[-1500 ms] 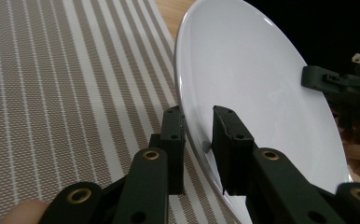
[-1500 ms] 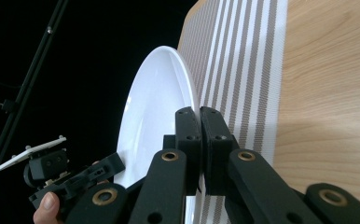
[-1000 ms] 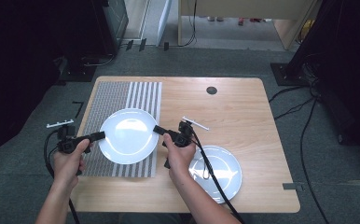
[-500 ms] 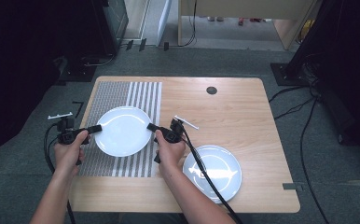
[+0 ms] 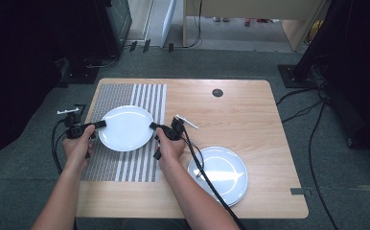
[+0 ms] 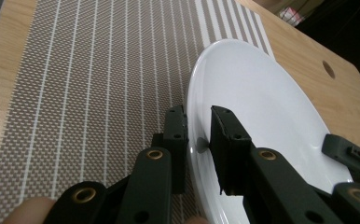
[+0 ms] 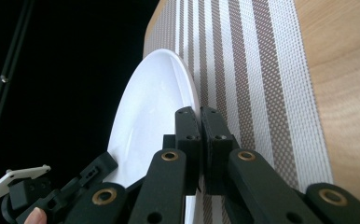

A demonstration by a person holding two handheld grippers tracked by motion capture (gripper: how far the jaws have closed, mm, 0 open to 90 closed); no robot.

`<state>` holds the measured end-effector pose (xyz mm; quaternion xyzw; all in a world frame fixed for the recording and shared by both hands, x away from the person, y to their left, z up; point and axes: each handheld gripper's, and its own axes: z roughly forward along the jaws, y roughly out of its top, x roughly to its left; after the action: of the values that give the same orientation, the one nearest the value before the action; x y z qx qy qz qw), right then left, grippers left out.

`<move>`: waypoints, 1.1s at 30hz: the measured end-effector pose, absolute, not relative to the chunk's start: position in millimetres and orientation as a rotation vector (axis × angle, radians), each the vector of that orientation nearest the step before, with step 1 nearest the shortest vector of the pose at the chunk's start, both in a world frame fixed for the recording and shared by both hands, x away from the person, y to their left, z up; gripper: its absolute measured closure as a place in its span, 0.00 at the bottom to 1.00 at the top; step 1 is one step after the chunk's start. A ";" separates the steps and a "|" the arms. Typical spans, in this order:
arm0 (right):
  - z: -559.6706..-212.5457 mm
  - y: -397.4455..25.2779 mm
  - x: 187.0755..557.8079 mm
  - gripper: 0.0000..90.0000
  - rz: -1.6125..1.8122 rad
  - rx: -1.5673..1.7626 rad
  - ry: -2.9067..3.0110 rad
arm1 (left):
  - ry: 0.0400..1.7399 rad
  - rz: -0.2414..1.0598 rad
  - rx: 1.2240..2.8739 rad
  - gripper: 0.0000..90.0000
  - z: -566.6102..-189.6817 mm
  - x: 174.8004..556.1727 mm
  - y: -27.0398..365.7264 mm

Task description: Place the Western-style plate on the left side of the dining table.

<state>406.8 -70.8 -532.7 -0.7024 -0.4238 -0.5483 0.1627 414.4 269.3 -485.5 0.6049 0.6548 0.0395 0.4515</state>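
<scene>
White dinner plate [image 5: 125, 128] is sitting over the striped woven placemat [image 5: 125, 163] on the left part of the wooden table [image 5: 231, 110], pinched from both sides. Left gripper [image 5: 98, 125] has its jaws around the plate's left rim, though in the left gripper view [image 6: 199, 135] there's a small gap next to the rim, so I can't tell how hard it's biting. Right gripper [image 5: 153, 126] is clamped tight on the opposite rim, jaws nearly together in its own view [image 7: 200, 140]. Can't tell if the plate is resting or just lifted. My guess is it's a 2-handed placement onto the mat. Next move needs both hands level, then letting go together. Stack of plates [image 5: 217, 173] sits near the right front.
</scene>
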 end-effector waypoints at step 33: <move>-540.2 -54.2 443.1 0.94 -1.564 -2.118 -1.464 | 1.733 0.106 1.392 0.85 -514.6 438.4 263.7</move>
<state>443.1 -54.2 -540.2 -0.7015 -0.4851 -0.5180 0.0647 438.4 263.7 -514.6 0.5610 0.6986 0.0427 0.4421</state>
